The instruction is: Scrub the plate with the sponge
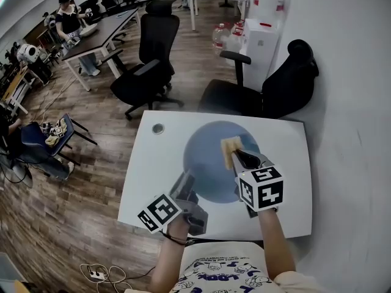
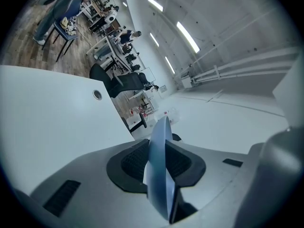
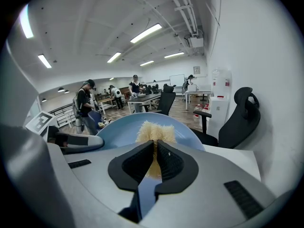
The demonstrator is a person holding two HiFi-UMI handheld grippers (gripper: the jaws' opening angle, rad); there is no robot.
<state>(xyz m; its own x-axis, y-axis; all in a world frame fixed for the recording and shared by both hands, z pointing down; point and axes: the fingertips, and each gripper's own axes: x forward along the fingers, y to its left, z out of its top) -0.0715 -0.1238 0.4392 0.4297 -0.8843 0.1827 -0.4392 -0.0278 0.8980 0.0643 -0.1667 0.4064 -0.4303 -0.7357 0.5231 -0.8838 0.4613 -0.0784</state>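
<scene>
— Where's the plate from where you stand?
— The blue plate (image 1: 208, 166) sits in the middle of the white surface (image 1: 153, 176); the head view gives its whole round outline, with the yellow sponge (image 1: 231, 146) on its far right part; how the jaws stand is clearer in the two gripper views.
— The left hand-held gripper (image 1: 186, 182)?
— It's at the plate's near left rim; in the left gripper view the rim runs edge-on between the two black pads (image 2: 130, 165), which are closed on it from both sides; that view also catches the bare surface and a small round grommet (image 2: 97, 95); the sponge appears only in the other two views.
— And the right hand-held gripper (image 1: 238, 159)?
— In the right gripper view its jaws are pinched nearly together on the sponge; the frayed pale end sticks out past the tips, against the plate's blue face; the left one shows there too, low at the plate's left edge; two black office chairs (image 1: 157, 35) stand beyond the surface.
</scene>
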